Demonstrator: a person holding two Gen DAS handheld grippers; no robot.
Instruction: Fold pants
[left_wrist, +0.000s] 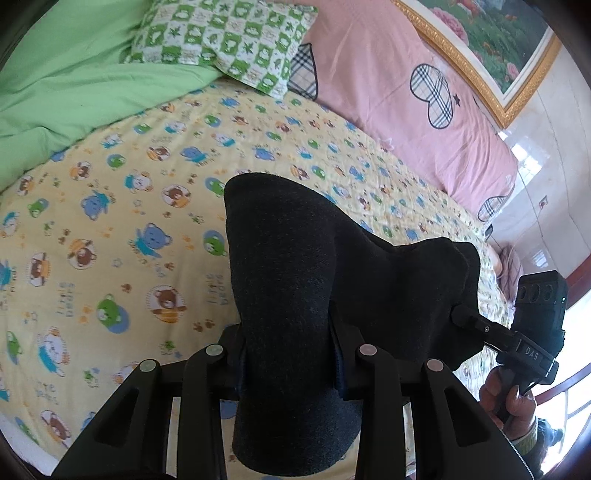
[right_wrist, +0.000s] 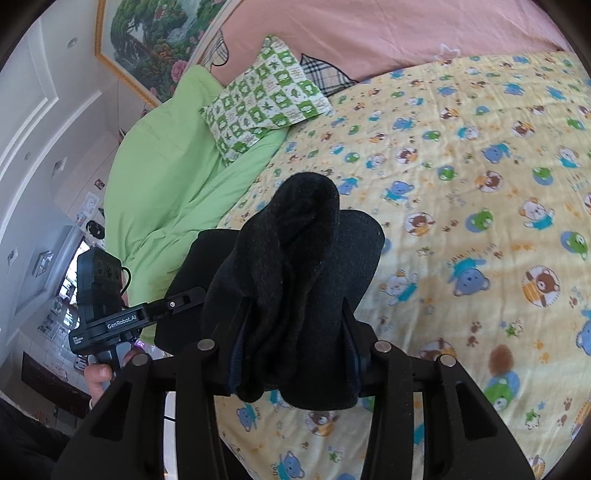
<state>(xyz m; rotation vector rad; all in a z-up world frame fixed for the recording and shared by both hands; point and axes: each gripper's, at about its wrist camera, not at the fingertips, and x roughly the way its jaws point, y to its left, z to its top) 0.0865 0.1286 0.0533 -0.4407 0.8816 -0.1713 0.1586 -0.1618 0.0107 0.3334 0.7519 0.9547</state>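
Black pants (left_wrist: 295, 280) hang bunched above the bed (left_wrist: 110, 240), left tongs (left_wrist: 290, 350) and right tongs (right_wrist: 293, 347) each clenched on thick wads; uneven bunches may slip, skewing the fold.

Pants (left_wrist: 295, 280) above bedsheet (left_wrist: 110, 229) — pillow (left_wrist: 225, 40) behind

Each wrist view looks forward along its own fingers, tilted down at the yellow bear-print bedspread (left_wrist: 110, 229) from close above. Both share the bunched dark pants (right_wrist: 295, 280) and the green checked pillow (left_wrist: 221, 40) (each also catches the other handheld gripper at its edge).
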